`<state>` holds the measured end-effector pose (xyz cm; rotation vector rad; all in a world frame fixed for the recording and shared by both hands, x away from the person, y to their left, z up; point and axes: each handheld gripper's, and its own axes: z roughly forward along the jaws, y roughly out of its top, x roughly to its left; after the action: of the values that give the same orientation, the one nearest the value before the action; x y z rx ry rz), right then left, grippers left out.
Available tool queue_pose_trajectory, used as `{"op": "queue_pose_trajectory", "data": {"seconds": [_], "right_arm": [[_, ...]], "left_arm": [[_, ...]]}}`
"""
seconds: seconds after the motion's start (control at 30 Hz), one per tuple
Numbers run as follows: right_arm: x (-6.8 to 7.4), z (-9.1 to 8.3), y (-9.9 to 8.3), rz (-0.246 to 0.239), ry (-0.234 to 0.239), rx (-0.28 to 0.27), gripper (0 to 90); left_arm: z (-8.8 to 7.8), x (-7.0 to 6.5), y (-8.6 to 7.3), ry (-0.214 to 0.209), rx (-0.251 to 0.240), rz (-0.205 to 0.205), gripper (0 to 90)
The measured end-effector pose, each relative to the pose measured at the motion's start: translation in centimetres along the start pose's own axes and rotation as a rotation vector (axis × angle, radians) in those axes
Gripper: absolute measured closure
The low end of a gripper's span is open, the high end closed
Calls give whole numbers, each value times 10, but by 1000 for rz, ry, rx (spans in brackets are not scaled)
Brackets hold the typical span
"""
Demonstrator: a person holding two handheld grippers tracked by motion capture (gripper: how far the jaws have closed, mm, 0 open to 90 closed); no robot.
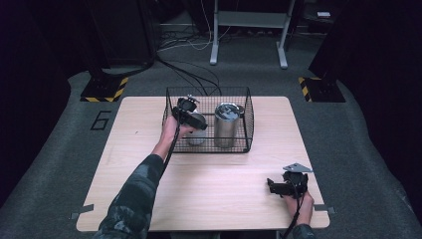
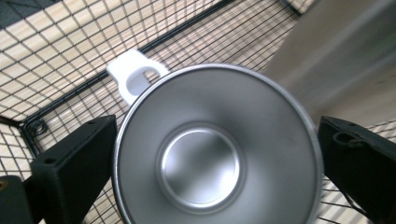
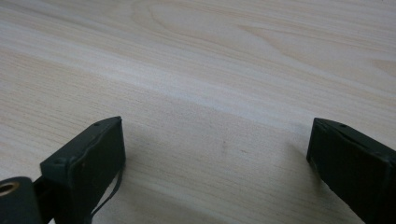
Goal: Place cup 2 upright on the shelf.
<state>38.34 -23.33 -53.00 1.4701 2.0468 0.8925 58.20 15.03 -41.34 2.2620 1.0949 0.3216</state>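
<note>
Nearest, the right gripper (image 1: 290,185) rests low on the pale wood-grain counter (image 1: 214,194), its fingers spread wide and empty. Farther off, the left gripper (image 1: 187,115) reaches into the black wire-mesh basket (image 1: 246,124); its fingers flank a round steel cup (image 2: 217,149) with a white loop handle, contact unclear. A taller steel canister (image 1: 226,124) stands beside it.

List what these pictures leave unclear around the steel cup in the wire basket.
- Steel cup, left gripper view: its outer wall and the jaw contact are hidden by its own rim; the bottom edge cuts it off.
- Tall steel canister, same view: blurred and cut by the frame.
- Left gripper, high view: too small to judge the grip.
</note>
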Motion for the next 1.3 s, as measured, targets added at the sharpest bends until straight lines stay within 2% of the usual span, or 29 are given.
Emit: {"op": "queue_pose_trajectory", "data": {"seconds": [0.13, 0.37, 0.53, 0.57, 0.6, 0.63, 0.7, 0.73, 0.83, 0.9, 1.07, 1.1, 1.17, 1.2, 1.3], "right_arm": [[0, 0, 0, 0, 0, 0, 39], [0, 0, 0, -1, 1, -2, 39], [0, 0, 0, -1, 1, 2, 39], [0, 0, 0, -1, 1, 2, 39], [0, 0, 0, 0, 0, 0, 39], [0, 0, 0, 0, 0, 0, 39], [0, 0, 0, 0, 1, 0, 39], [0, 0, 0, -1, 0, -1, 39], [0, 0, 0, -1, 0, -1, 39], [0, 0, 0, 0, 0, -1, 39], [0, 0, 0, 0, 0, -1, 39], [0, 0, 0, -1, 0, -1, 39], [0, 0, 0, 0, 0, 0, 39], [0, 0, 0, 0, 0, 0, 39], [0, 0, 0, 0, 0, -1, 39]], "left_arm": [[-9, -1, 0, 14, -24, 4, 2], [-26, -6, 0, 8, -64, 8, 2], [-50, -13, -5, 7, -98, 41, 2], [-50, -13, -5, 7, -98, 41, 2], [-58, -16, -8, 5, -104, 55, 2], [-58, -16, -8, 5, -104, 55, 2], [-67, -19, -12, -8, -116, 62, 2], [-75, -24, -16, -7, -125, 78, 2], [-83, -28, -22, -8, -136, 89, 2], [-94, -35, -33, -10, -152, 107, 2], [-106, -42, -47, -6, -170, 123, 3], [-113, -46, -55, -6, -178, 131, 3], [-115, -47, -58, -8, -181, 132, 3], [-120, -49, -67, -4, -179, 145, 4], [-121, -52, -77, -8, -167, 138, 5]]}}
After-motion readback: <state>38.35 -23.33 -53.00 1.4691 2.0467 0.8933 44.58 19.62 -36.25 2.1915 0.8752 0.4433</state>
